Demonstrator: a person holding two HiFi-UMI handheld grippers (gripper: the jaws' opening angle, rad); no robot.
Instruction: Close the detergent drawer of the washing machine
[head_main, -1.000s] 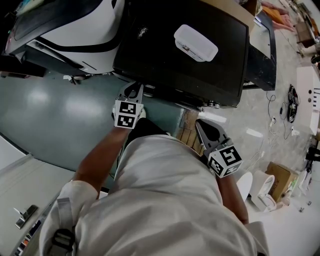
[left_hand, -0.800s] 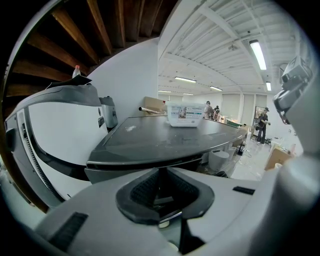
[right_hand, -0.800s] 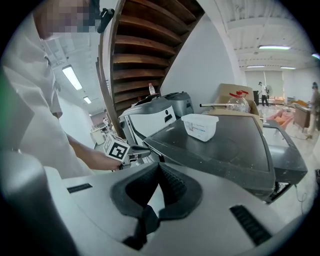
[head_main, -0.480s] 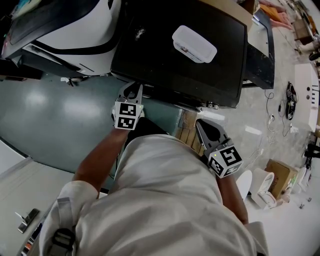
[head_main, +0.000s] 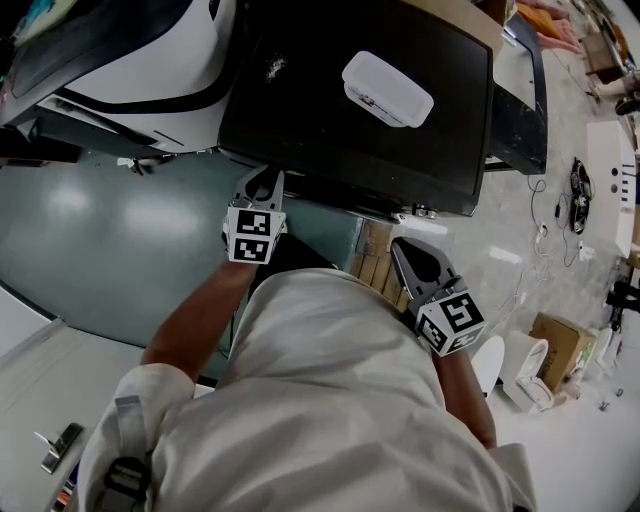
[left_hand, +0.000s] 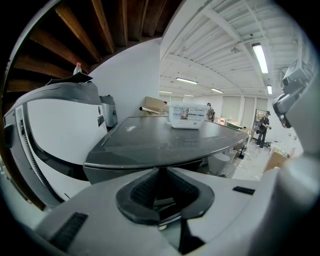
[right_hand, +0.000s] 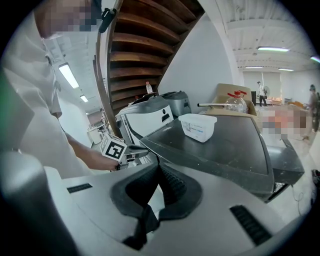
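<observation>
My left gripper and right gripper are both closed up empty, the left at the washing machine front lip where the detergent drawer seems hidden from me, so a blind push could miss or jam it.

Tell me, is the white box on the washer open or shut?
Shut. The white box has its lid sitting flat on top, upright on the washing machine.
</observation>
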